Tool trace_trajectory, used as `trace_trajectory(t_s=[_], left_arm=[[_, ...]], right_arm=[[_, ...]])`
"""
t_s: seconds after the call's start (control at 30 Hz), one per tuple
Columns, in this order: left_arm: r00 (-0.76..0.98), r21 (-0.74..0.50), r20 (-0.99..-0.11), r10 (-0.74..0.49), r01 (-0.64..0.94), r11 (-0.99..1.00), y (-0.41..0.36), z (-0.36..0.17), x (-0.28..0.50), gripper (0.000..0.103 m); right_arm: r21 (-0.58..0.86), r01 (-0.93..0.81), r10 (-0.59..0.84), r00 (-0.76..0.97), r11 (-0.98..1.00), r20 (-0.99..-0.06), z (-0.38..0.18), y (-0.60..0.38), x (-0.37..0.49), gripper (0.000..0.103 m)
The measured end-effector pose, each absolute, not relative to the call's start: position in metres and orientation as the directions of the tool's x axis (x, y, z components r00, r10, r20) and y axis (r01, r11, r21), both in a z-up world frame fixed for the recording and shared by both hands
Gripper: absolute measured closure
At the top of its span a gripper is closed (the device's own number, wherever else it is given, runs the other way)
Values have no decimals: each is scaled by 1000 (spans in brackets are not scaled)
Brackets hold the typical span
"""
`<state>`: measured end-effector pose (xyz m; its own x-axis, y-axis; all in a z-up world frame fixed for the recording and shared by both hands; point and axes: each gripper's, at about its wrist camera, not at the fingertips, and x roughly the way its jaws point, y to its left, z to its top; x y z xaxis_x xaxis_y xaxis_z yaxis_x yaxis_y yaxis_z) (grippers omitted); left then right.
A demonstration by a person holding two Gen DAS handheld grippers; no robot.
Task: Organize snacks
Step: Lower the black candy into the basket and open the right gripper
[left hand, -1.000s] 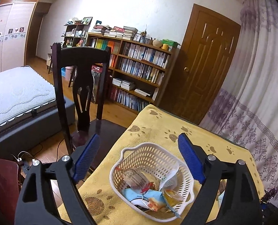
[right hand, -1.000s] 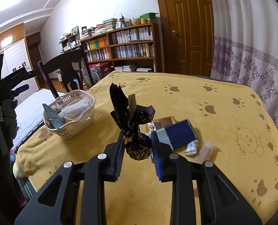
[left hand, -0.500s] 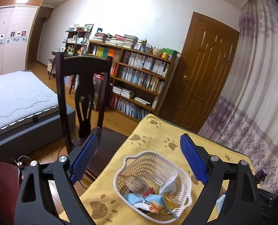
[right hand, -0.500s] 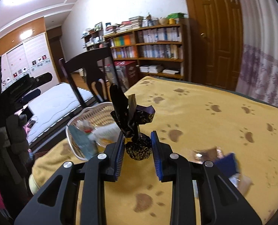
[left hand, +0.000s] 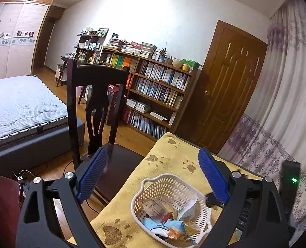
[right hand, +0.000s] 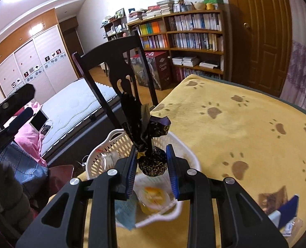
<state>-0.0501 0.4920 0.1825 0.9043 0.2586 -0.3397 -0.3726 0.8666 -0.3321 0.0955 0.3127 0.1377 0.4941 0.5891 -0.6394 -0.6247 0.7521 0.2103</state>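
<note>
The right tool [right hand: 151,164] is closed around a dark, gold-printed wrapped sweet [right hand: 152,163], its blue pads pressing the round body on either side while the twisted wrapper tails stand up above them. It hangs right over the white plastic basket [right hand: 187,153], which sits near the corner of the counter [right hand: 246,128] on a yellow cloth printed with brown paw marks. Under the sweet, inside the basket, lie a clear cup of something orange [right hand: 153,199] and a pale blue packet [right hand: 125,210] that leans over the near rim.

The left tool [left hand: 151,177] is spread wide with nothing between its blue pads, held above the counter edge on the chair side of the basket [left hand: 169,183]. From its camera the basket holds a brownish wrapped bar [left hand: 154,208], a white torn wrapper and the blue packet, all heaped toward the near wall.

At the right edge of the right wrist view, well apart from the basket, a few more snacks lie on the cloth: a dark blue packet [right hand: 288,206] and a brown foil one [right hand: 274,198] just beside it.

A dark wooden chair [left hand: 97,103] is pushed up to the counter beside the basket, with a bed [left hand: 18,105] and a full bookshelf [left hand: 159,91] behind it.
</note>
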Motion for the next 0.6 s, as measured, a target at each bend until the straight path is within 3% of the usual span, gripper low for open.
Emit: trace_trajectory(t_s=[0.6], left_arm=[[902,-365,-346,259,-383,848,500,186,-48,12]], right_arm=[[254,-597,591,476,761,-651,126,317,107,73]])
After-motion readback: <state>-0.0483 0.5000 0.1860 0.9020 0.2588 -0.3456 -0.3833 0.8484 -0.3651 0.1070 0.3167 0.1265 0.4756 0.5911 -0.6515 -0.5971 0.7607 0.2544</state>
